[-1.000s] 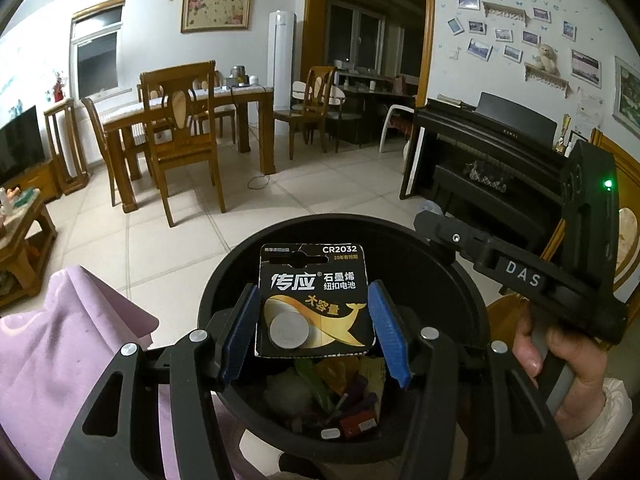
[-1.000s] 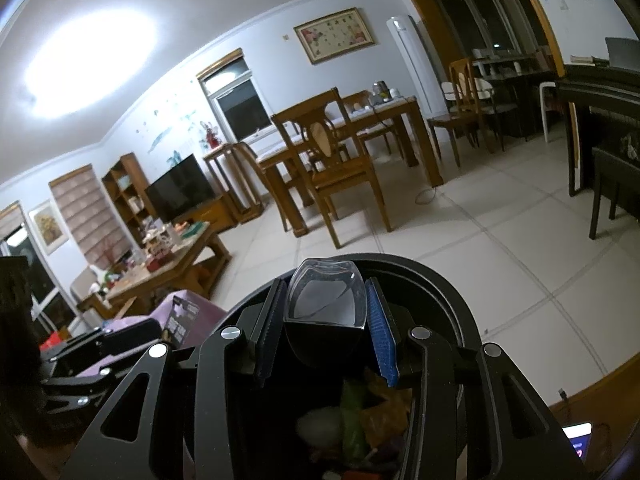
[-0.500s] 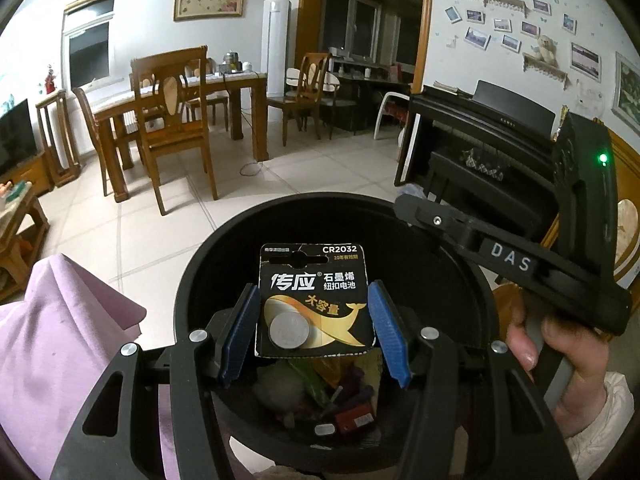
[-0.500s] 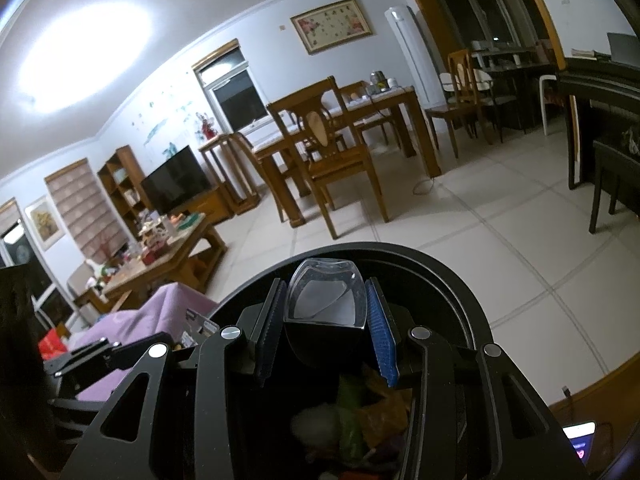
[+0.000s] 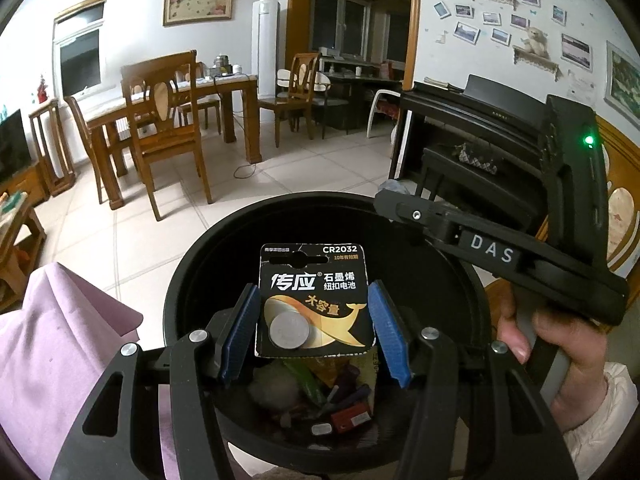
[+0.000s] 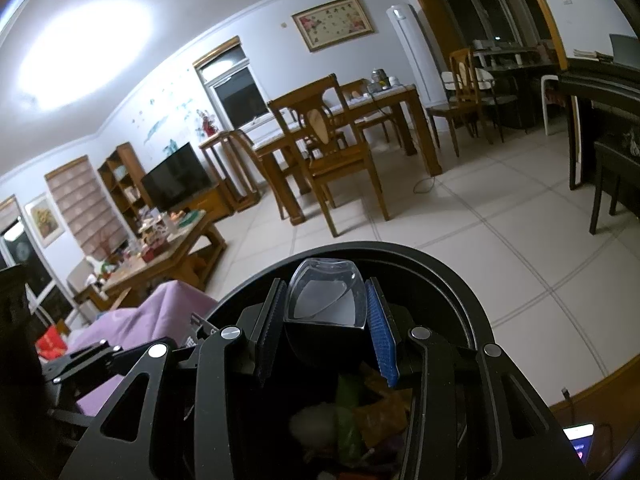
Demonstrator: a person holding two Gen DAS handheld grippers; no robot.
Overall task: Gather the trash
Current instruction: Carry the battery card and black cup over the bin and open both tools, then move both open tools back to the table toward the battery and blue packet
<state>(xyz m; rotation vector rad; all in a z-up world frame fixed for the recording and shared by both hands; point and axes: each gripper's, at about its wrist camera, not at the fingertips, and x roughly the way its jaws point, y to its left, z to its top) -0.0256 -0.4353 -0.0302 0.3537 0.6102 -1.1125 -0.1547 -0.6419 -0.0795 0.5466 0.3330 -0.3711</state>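
Over the bin, both views: two grippers hang above one round black trash bin, each with a piece of trash between its blue pads.

Left gripper: low centre of the left wrist view, pads clamped on the side edges of a coin-cell battery card.

Battery card: black with gold artwork, printed CR2032, one silver coin cell in its lower left part; it stands upright and faces the camera, directly above the bin's opening.

Right gripper: low centre of the right wrist view, pads closed on a small black container with a clear plastic lid (exactly what kind of container I cannot tell).

Container position: held above the bin's far inner wall, lid side tilted toward the camera.

Right hand: lower right of the left wrist view, wrapped around the right gripper's handle, a pale sleeve at the wrist.

Bin contents: a heap of wrappers at the bottom, including something green, something orange, a red piece and a white wad.

Bin's left side: lilac cloth lies just beside the bin.

Background: pale tiled floor, wooden dining table with chairs in the upper left, black upright piano at the right.
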